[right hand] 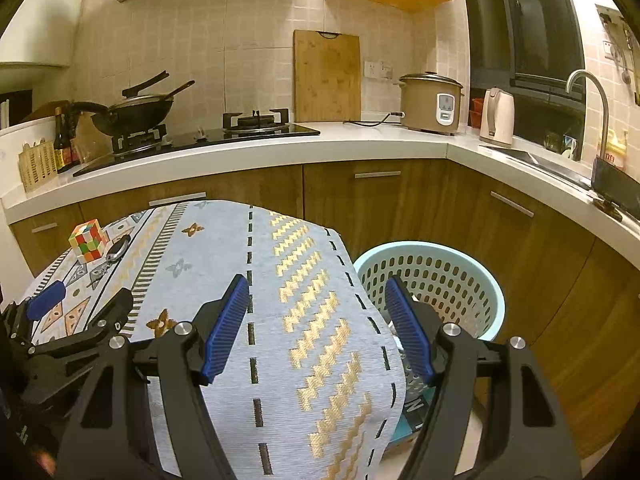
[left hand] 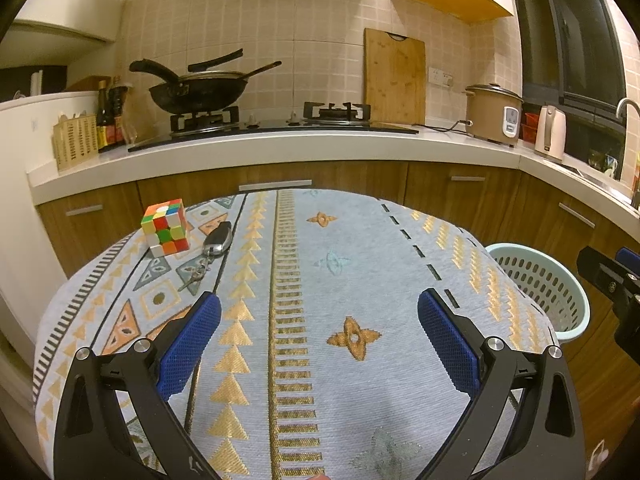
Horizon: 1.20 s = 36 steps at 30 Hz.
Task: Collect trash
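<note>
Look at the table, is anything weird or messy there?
Nothing is spilled or broken. The odd part is that no trash shows on the cloth, only a puzzle cube and car key at its far left corner. The basket stands beside the table. Both grippers are open and empty.

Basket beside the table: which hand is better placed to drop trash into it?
Right. The right tongs, open and empty, point at the table edge with the light blue basket just beyond their right finger. From the left tongs the basket sits far off to the right.
</note>
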Each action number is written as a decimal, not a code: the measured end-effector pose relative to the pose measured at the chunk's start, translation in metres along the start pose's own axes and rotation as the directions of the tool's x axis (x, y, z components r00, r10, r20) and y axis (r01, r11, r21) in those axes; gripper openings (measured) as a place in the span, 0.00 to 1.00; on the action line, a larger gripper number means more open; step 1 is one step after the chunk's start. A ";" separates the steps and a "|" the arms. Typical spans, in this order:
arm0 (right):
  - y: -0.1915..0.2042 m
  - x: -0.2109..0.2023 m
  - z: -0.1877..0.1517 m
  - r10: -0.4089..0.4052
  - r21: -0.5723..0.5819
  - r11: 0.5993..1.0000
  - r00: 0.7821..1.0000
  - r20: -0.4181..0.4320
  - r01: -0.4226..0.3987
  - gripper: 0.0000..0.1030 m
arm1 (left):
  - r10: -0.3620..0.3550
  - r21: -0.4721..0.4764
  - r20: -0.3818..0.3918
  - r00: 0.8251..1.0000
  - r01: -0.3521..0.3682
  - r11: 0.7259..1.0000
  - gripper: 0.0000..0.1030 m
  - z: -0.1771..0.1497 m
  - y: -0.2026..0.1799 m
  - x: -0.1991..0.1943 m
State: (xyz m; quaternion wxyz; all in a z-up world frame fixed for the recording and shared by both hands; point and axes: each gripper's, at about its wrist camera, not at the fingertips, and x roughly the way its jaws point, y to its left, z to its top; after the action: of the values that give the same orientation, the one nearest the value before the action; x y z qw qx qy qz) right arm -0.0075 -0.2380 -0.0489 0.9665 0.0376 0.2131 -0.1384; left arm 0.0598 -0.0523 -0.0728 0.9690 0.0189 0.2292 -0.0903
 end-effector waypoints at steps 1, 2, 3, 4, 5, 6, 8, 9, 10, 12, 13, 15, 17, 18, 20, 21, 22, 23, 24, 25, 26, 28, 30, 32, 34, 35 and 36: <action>0.000 0.000 0.000 0.000 0.001 1.000 1.000 -0.001 0.000 0.65 | 0.002 0.002 0.000 1.000 -0.002 1.000 0.93 0.000 -0.001 0.000; -0.001 0.001 -0.001 0.001 0.002 1.000 1.000 -0.005 -0.001 0.65 | 0.004 0.006 0.001 1.000 -0.004 1.000 0.93 0.000 -0.002 0.000; -0.001 0.002 -0.001 0.001 0.003 1.000 1.000 -0.007 -0.001 0.65 | 0.005 0.009 0.003 1.000 -0.005 1.000 0.93 0.000 -0.002 -0.001; 0.000 0.002 0.000 0.002 0.004 1.000 1.000 -0.009 -0.002 0.65 | 0.006 0.011 0.004 1.000 -0.006 1.000 0.93 0.001 -0.004 -0.002; 0.000 0.002 -0.001 0.003 0.006 1.000 1.000 -0.009 -0.003 0.65 | 0.006 0.015 0.005 1.000 -0.006 1.000 0.93 0.001 -0.005 -0.003; 0.000 0.002 0.000 0.004 0.005 1.000 1.000 -0.009 -0.004 0.65 | 0.005 0.017 0.005 1.000 -0.005 1.000 0.93 0.001 -0.006 -0.003; 0.001 0.003 0.000 0.005 0.004 1.000 1.000 -0.008 -0.005 0.65 | 0.004 0.022 0.003 1.000 -0.005 1.000 0.93 0.001 -0.006 -0.002; 0.001 0.003 0.001 0.004 0.000 1.000 1.000 -0.013 -0.004 0.65 | 0.004 0.027 0.004 1.000 -0.004 1.000 0.93 0.000 -0.007 -0.003; 0.002 0.005 0.001 0.003 -0.006 1.000 1.000 -0.020 -0.004 0.65 | 0.003 0.032 0.006 1.000 -0.003 0.999 0.93 0.001 -0.009 -0.003; 0.004 0.005 0.000 0.004 -0.011 1.000 1.000 -0.022 -0.005 0.65 | 0.002 0.043 0.009 1.000 -0.002 0.999 0.93 0.001 -0.010 -0.003; 0.005 0.005 0.000 0.006 -0.010 1.000 1.000 -0.022 -0.006 0.65 | 0.001 0.049 0.014 1.000 -0.001 0.999 0.93 0.000 -0.011 -0.005; 0.006 0.006 0.000 0.016 -0.011 1.000 0.999 -0.028 -0.016 0.65 | 0.002 0.050 0.020 1.000 -0.003 0.999 0.93 0.000 -0.012 -0.006; 0.007 0.005 0.000 0.013 -0.018 1.000 1.000 -0.021 -0.014 0.65 | 0.003 0.051 0.019 1.000 -0.004 0.999 0.93 0.001 -0.012 -0.006; 0.007 0.004 0.000 0.014 -0.018 1.000 1.000 -0.020 -0.014 0.65 | 0.006 0.051 0.017 1.000 -0.006 0.999 0.93 0.000 -0.012 -0.005; 0.008 0.005 -0.001 0.019 -0.016 1.000 1.000 -0.022 -0.020 0.65 | 0.010 0.052 0.017 1.000 -0.011 0.999 0.93 0.001 -0.013 -0.005; 0.008 0.006 -0.001 0.019 -0.016 1.000 1.000 -0.024 -0.020 0.65 | 0.011 0.053 0.019 1.000 -0.012 0.999 0.93 0.000 -0.013 -0.006; 0.008 0.006 -0.001 0.019 -0.017 1.000 0.999 -0.027 -0.019 0.65 | 0.012 0.055 0.020 1.000 -0.013 0.998 0.93 0.000 -0.013 -0.006; 0.008 0.007 -0.002 0.018 -0.018 1.000 0.999 -0.031 -0.019 0.65 | 0.014 0.057 0.021 1.000 -0.015 0.998 0.93 0.001 -0.013 -0.006; 0.008 0.008 -0.002 0.020 -0.017 1.000 0.999 -0.033 -0.020 0.65 | 0.015 0.060 0.022 1.000 -0.016 0.998 0.93 0.001 -0.014 -0.006; 0.008 0.008 -0.002 0.021 -0.016 1.000 0.999 -0.033 -0.022 0.65 | 0.017 0.062 0.022 1.000 -0.018 0.998 0.93 0.001 -0.014 -0.006; 0.008 0.008 -0.003 0.023 -0.015 1.000 0.999 -0.033 -0.023 0.65 | 0.018 0.065 0.022 1.000 -0.019 0.998 0.93 0.001 -0.015 -0.006; 0.007 0.009 -0.003 0.024 -0.015 1.000 0.999 -0.035 -0.024 0.65 | 0.020 0.068 0.025 0.999 -0.022 0.997 0.93 0.001 -0.016 -0.007; 0.007 0.010 -0.004 0.023 -0.016 1.000 0.999 -0.040 -0.024 0.65 | 0.023 0.068 0.029 0.999 -0.025 0.997 0.93 0.001 -0.016 -0.007; 0.006 0.012 -0.004 0.026 -0.014 1.000 0.999 -0.043 -0.026 0.65 | 0.025 0.067 0.030 0.999 -0.027 0.997 0.93 0.001 -0.015 -0.008; 0.007 0.012 -0.005 0.026 -0.015 1.000 0.999 -0.044 -0.027 0.65 | 0.025 0.064 0.027 0.999 -0.027 0.998 0.93 0.001 -0.015 -0.007; 0.007 0.013 -0.005 0.024 -0.017 1.000 0.999 -0.045 -0.025 0.65 | 0.025 0.062 0.026 0.999 -0.026 0.998 0.93 0.001 -0.015 -0.007; 0.007 0.013 -0.006 0.024 -0.017 1.000 0.999 -0.045 -0.025 0.65 | 0.024 0.060 0.028 0.999 -0.026 0.998 0.93 0.001 -0.014 -0.007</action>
State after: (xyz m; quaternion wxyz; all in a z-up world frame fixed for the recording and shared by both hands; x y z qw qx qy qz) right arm 0.0038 -0.2337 -0.0594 0.9633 0.0349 0.2354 -0.1239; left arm 0.0517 -0.0647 -0.0684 0.9720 0.0498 0.2132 -0.0852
